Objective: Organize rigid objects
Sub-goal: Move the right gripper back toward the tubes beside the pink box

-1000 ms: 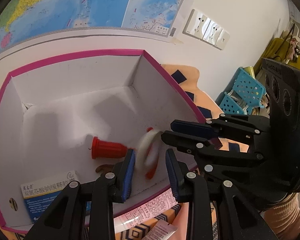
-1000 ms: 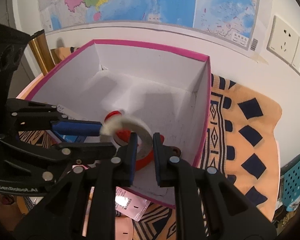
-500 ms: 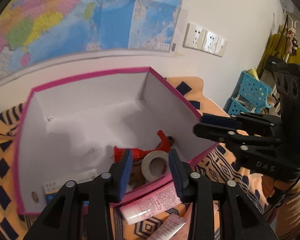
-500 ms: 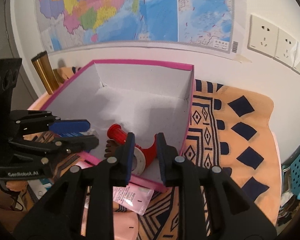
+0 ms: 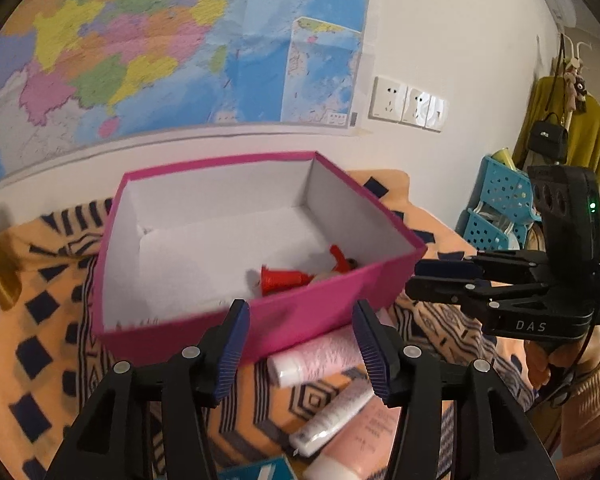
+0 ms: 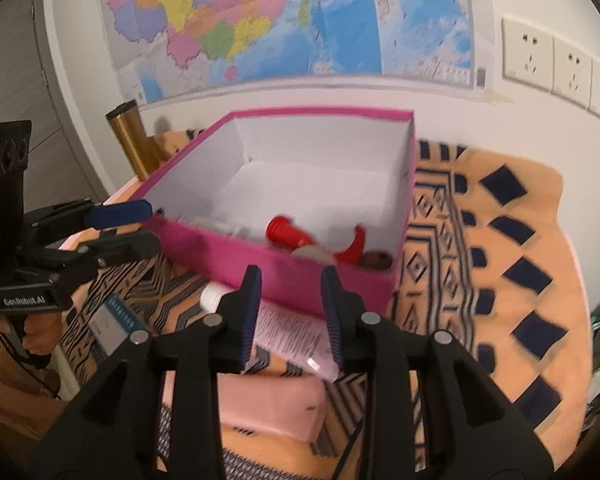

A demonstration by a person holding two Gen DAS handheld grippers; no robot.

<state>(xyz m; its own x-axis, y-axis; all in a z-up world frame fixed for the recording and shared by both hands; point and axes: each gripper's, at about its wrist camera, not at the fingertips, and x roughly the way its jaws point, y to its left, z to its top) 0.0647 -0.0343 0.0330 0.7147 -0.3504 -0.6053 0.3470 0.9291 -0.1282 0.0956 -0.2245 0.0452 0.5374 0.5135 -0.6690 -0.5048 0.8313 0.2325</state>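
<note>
Both grippers, left gripper (image 5: 300,344) and right gripper (image 6: 290,312), hang with jaws spread and empty at frame bottom. Between the left jaws lies a pink tube (image 5: 320,360) against the pink box (image 5: 260,324); approach low and square, I'd say, closing across its body.

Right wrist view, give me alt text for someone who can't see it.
The open right gripper hovers empty before a pink-walled cardboard box on an orange patterned cloth; a red plastic cone lies inside. A pink printed tube lies in front of the box, and the left gripper, also open, is at the left.
</note>
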